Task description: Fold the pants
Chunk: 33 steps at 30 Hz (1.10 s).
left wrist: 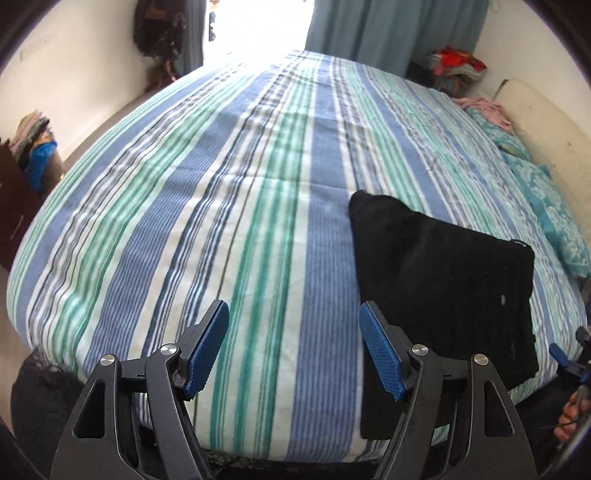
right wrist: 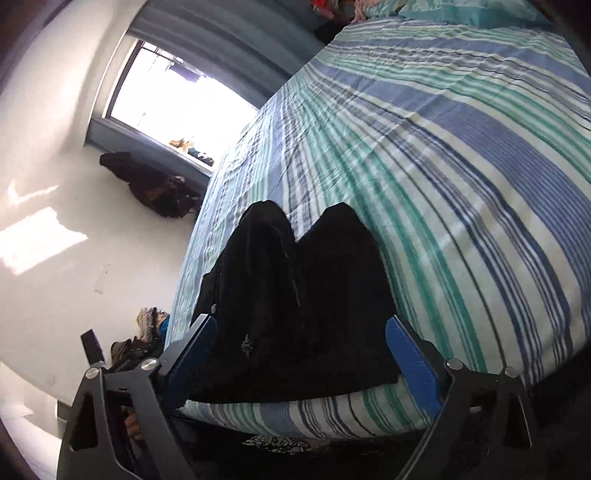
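Left wrist view: the left gripper (left wrist: 293, 347) hangs released, fingers spread over bare striped bedspread (left wrist: 221, 184). The folded black pants (left wrist: 443, 266) lie at four o'clock near the bed's edge. Curtains (left wrist: 388, 26) and a bright window (left wrist: 258, 22) stand at twelve.

Right wrist view: the right gripper (right wrist: 303, 354) gapes wide, its fingers (right wrist: 413, 362) flanking the pants (right wrist: 295, 295), seemingly without pressing. A white wall (right wrist: 55, 147) fills nine o'clock.

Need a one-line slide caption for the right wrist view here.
Open right gripper poised over folded black pants lying at the near edge of a striped bed.
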{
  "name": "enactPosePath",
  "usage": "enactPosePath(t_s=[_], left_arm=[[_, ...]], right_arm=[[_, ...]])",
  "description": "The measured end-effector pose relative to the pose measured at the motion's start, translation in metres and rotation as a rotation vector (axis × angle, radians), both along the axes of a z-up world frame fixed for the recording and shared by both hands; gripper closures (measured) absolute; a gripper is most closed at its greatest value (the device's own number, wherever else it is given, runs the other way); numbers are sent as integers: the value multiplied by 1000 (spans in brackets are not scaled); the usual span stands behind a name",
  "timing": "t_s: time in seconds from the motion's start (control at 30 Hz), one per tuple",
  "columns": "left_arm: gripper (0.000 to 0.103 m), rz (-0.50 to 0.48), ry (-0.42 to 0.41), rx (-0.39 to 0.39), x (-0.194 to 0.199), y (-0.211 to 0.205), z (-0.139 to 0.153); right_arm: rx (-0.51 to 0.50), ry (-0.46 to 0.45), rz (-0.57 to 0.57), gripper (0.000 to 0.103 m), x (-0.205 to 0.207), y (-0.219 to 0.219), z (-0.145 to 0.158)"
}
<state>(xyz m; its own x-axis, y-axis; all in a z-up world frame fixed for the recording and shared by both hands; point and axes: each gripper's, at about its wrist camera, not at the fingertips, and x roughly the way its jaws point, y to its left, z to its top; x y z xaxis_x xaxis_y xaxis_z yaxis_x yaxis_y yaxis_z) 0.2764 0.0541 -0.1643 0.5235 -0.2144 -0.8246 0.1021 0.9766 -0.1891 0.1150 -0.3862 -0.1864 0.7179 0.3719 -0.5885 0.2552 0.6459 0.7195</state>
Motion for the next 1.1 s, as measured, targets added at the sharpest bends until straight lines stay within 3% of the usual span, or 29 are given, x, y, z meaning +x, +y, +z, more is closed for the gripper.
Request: enactPosePath(t_s=[0.1,0.17,0.3,0.47,0.6,0.8,0.83,0.87,0.93,1.1], left_arm=[[28,67,31,-23,-8,19,-19],[28,96,51,-27,-11,25,-27],[28,107,45,-47,-12,30,-23],[28,87,46,-33,-14,28,-24],[28,77,60,-34,-14,24,-29],[28,71,85,-28,-11,20,-36],[28,73,90,-28,-11,20,-37],[28,75,94,-26,-11,21,-38],[28,82,97,-26,-11,24,-38],[28,98,95,-53,-12,30,-35]], right_arm=[[90,23,191,28,39,7,-2],[64,53,272,42,59,15,-3],[35,142,384,53,86,29,-14],[-39,237,434,53,100,34,-28],[-31,282,503,53,104,46,-40],[76,267,468,53,115,47,-55],[81,275,451,56,116,48,-58],[67,284,438,71,119,51,-60],[1,286,437,82,121,61,-56],[-85,150,460,87,114,76,5]])
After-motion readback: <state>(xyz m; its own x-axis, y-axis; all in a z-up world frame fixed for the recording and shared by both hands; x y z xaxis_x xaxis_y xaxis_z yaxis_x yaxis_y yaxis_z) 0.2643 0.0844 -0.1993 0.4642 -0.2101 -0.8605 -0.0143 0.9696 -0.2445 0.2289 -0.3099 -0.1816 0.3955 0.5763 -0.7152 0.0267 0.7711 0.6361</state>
